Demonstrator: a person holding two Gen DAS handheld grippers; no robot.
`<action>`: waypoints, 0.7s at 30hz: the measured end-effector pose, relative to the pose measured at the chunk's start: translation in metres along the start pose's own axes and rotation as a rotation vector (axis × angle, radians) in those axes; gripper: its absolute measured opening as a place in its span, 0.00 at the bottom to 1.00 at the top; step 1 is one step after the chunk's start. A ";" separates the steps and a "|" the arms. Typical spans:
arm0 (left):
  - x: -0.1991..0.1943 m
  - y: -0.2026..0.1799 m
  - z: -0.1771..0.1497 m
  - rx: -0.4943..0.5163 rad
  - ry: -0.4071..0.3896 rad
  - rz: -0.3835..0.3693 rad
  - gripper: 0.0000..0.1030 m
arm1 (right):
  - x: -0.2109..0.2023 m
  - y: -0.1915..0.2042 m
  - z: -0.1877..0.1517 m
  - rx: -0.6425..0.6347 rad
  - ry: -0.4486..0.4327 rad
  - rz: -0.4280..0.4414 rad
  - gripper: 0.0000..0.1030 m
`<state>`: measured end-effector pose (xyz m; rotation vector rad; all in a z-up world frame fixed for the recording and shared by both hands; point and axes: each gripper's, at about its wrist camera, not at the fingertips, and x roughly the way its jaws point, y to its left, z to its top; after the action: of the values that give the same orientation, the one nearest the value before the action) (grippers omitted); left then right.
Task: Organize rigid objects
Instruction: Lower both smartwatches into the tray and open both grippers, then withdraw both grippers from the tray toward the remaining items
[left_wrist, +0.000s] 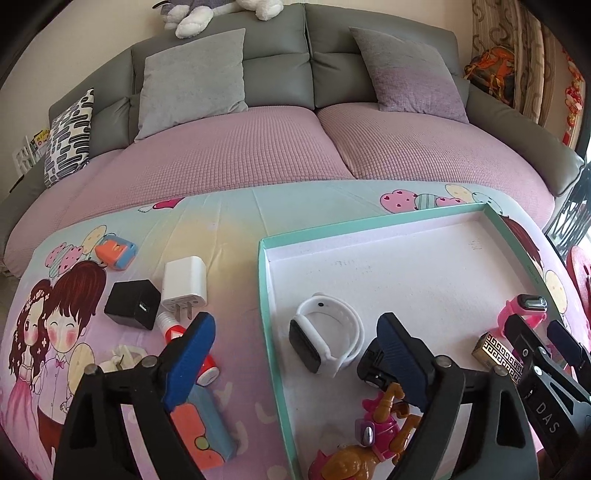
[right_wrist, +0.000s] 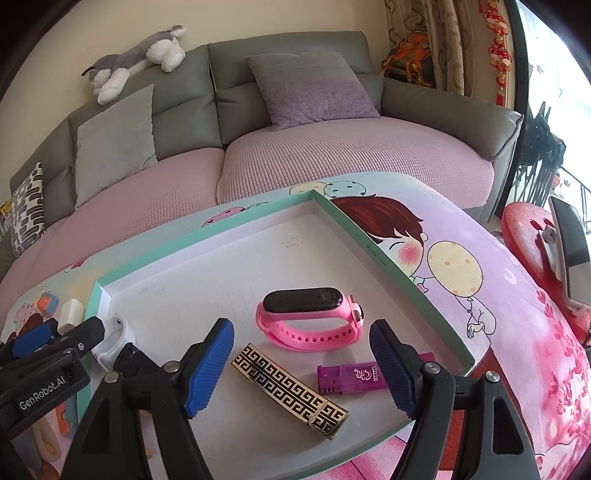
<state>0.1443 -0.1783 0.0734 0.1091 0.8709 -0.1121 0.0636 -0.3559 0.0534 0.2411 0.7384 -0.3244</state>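
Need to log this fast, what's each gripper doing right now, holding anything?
Left gripper: open, holding nothing.
Right gripper: open, holding nothing.

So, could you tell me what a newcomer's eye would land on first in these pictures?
Probably the mint-rimmed tray on the cartoon-print cloth, with a pink watch, a gold patterned lighter and a purple lighter inside it by the open right claw. To the tray's left, chargers and small toys lie loose on the cloth. A sofa fills the background.
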 end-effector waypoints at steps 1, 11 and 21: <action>0.000 0.001 0.000 -0.007 0.002 0.006 0.87 | 0.000 0.001 0.000 -0.004 0.002 0.002 0.80; 0.003 0.010 -0.005 -0.065 0.020 0.031 0.89 | 0.004 0.003 -0.002 -0.038 0.007 0.008 1.00; -0.002 0.014 -0.006 -0.100 -0.018 0.049 1.00 | 0.003 0.007 -0.002 -0.052 0.012 0.027 1.00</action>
<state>0.1403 -0.1637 0.0716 0.0361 0.8538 -0.0235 0.0668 -0.3497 0.0507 0.2035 0.7534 -0.2781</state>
